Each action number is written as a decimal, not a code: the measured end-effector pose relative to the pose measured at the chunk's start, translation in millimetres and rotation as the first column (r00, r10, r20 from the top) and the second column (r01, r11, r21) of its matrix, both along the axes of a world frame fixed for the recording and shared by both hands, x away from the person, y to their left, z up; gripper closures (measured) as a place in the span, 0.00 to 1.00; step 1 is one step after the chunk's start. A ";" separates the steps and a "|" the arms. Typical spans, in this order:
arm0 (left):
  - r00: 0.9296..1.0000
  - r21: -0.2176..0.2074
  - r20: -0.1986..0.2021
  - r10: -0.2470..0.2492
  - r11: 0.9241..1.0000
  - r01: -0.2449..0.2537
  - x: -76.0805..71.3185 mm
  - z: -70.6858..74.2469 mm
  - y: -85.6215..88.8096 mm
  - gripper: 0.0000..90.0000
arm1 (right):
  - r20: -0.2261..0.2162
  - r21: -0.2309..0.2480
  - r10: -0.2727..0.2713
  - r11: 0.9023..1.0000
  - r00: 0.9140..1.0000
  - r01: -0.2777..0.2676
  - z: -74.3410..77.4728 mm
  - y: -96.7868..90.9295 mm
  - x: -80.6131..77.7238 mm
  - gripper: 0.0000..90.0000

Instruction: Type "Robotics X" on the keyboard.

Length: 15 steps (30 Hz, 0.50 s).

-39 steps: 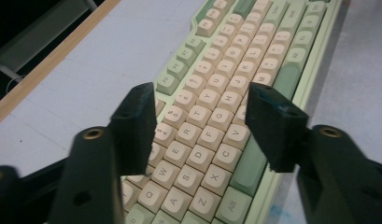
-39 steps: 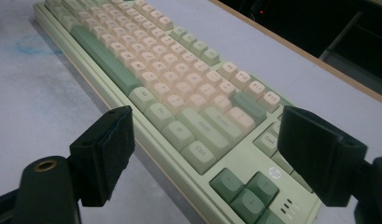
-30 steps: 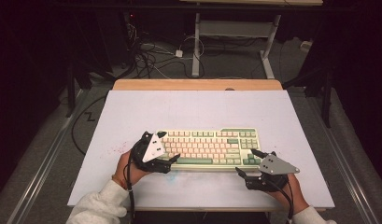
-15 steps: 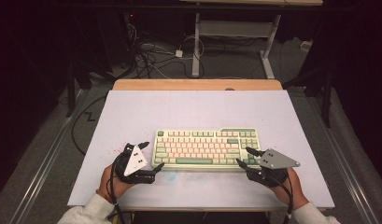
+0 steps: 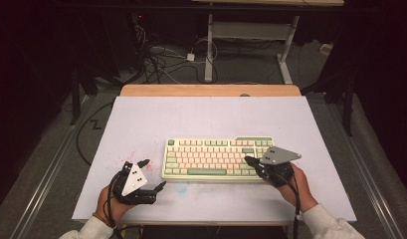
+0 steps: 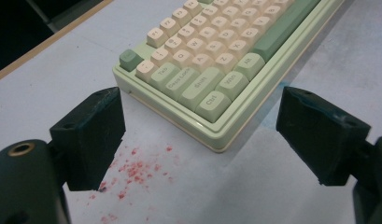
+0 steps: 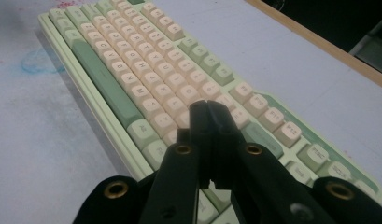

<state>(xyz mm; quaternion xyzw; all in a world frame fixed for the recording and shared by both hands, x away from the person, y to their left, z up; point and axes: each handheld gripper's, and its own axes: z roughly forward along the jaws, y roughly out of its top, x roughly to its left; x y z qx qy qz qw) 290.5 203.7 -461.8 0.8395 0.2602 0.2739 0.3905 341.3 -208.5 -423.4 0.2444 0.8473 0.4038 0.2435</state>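
- On the white table (image 5: 211, 117), a green-and-cream keyboard (image 5: 216, 158) lies flat.
- Right gripper (image 5: 249, 160): jaws just closed together, empty, tips over the keys.
- Left gripper (image 5: 152, 174): jaws spread wide, holding nothing, beside the keyboard's left end.

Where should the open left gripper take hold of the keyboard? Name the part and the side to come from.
Probably the near-left corner of the keyboard, approached from its left end. In the left gripper view that corner already lies between the spread jaws of the left gripper, and the case edge there is low, straight and free of keys. The jaws would need to straddle the rim level with the table.
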 end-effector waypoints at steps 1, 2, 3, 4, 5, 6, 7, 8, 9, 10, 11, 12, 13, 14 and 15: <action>1.000 -0.003 -0.002 0.002 1.000 -0.002 0.2 -0.2 0.3 0.16 | -0.001 -0.008 0.004 1.000 1.000 -0.004 0.1 3.5 2.4 1.00; 1.000 -0.004 -0.001 0.006 1.000 -0.006 0.4 -0.3 0.5 0.16 | -0.004 -0.014 0.011 1.000 1.000 -0.011 0.1 7.3 4.9 1.00; 1.000 -0.005 -0.003 0.007 1.000 -0.007 0.8 -0.6 0.9 0.16 | -0.004 -0.023 0.016 1.000 1.000 -0.016 -0.1 11.4 7.7 1.00; 1.000 -0.007 -0.009 0.007 1.000 -0.007 1.3 -1.1 1.0 0.16 | -0.005 -0.029 0.020 0.999 1.000 -0.020 -0.5 15.4 10.5 1.00; 1.000 -0.003 -0.012 0.007 1.000 -0.007 1.7 -1.8 1.0 0.16 | -0.008 -0.033 0.028 0.999 1.000 -0.029 -0.9 18.9 13.3 1.00; 1.000 -0.001 -0.013 0.006 1.000 -0.006 2.0 -2.5 0.7 0.16 | -0.011 -0.037 0.031 0.999 0.999 -0.032 -1.5 23.0 15.6 1.00; 1.000 -0.002 -0.018 0.004 1.000 -0.004 2.3 -3.1 0.4 0.16 | -0.015 -0.044 0.035 0.998 0.999 -0.035 -2.1 27.0 18.0 1.00; 1.000 -0.002 -0.019 0.002 1.000 -0.002 2.4 -3.5 0.0 0.16 | -0.019 -0.048 0.037 0.998 0.999 -0.038 -3.1 31.2 20.4 1.00; 1.000 -0.004 -0.020 0.000 1.000 0.000 2.3 -3.9 -0.5 0.16 | -0.023 -0.056 0.040 0.998 0.999 -0.042 -4.1 35.0 22.9 1.00; 1.000 -0.006 -0.019 -0.002 1.000 0.002 2.2 -4.1 -0.8 0.16 | -0.027 -0.063 0.042 0.997 0.999 -0.044 -5.4 38.9 25.3 1.00; 1.000 -0.006 -0.022 -0.004 1.000 0.004 2.3 -4.3 -1.0 0.16 | -0.031 -0.071 0.044 0.996 0.999 -0.046 -6.8 42.5 27.9 1.00; 1.000 -0.004 -0.023 -0.005 1.000 0.005 2.3 -4.7 -1.3 0.16 | -0.033 -0.078 0.047 0.996 0.998 -0.049 -8.3 45.7 30.3 1.00; 1.000 0.001 -0.024 -0.005 1.000 0.005 2.3 -4.9 -1.5 0.16 | -0.041 -0.078 0.044 0.996 0.998 -0.047 -9.8 48.8 32.5 1.00; 1.000 0.001 -0.026 -0.006 1.000 0.006 2.4 -5.2 -1.6 0.16 | -0.045 -0.083 0.044 0.995 0.998 -0.048 -11.1 51.1 34.9 1.00; 1.000 0.000 -0.028 -0.009 1.000 0.009 2.5 -5.4 -1.6 0.16 | -0.051 -0.085 0.041 0.995 0.998 -0.046 -12.3 53.4 37.0 1.00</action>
